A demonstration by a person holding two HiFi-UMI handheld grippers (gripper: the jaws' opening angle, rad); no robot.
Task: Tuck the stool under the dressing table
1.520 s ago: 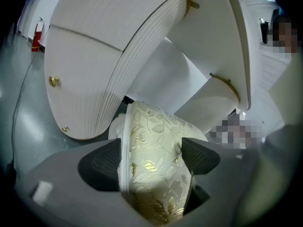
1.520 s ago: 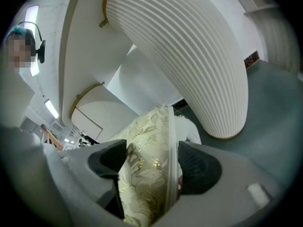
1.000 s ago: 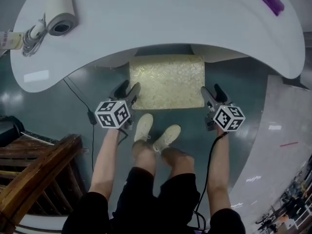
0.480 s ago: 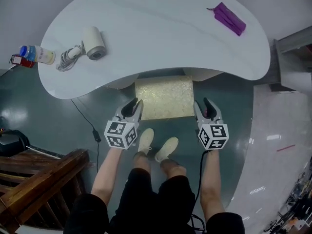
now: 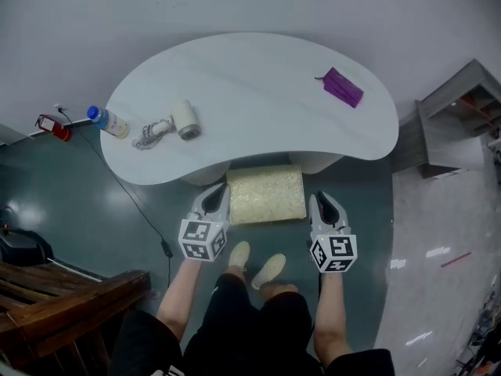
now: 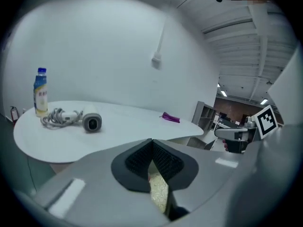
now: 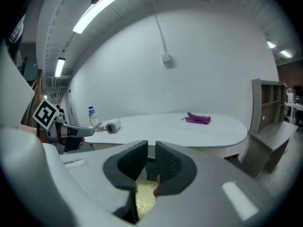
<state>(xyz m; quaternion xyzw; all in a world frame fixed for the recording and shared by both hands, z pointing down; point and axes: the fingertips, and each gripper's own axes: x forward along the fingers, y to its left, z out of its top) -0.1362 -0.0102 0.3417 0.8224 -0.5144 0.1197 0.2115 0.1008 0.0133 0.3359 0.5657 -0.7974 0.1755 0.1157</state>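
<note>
Stool (image 5: 266, 194) sits ahead of and between your two grippers, its far end under the dressing table (image 5: 258, 84). Your left gripper (image 6: 152, 144) has just been closing: its pads now meet with nothing between them. Your right gripper (image 7: 150, 150) has also been closing and keeps a narrow, empty gap. The head view shows you the whole gold seat; each gripper view shows only a sliver of it below the jaws. The left gripper view shows the bottle (image 6: 40, 91) standing upright beyond the jaws.

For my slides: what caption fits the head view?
Cream patterned stool sits partly under a white curved dressing table bearing a white hair dryer, blue-capped bottle and purple object.
</note>
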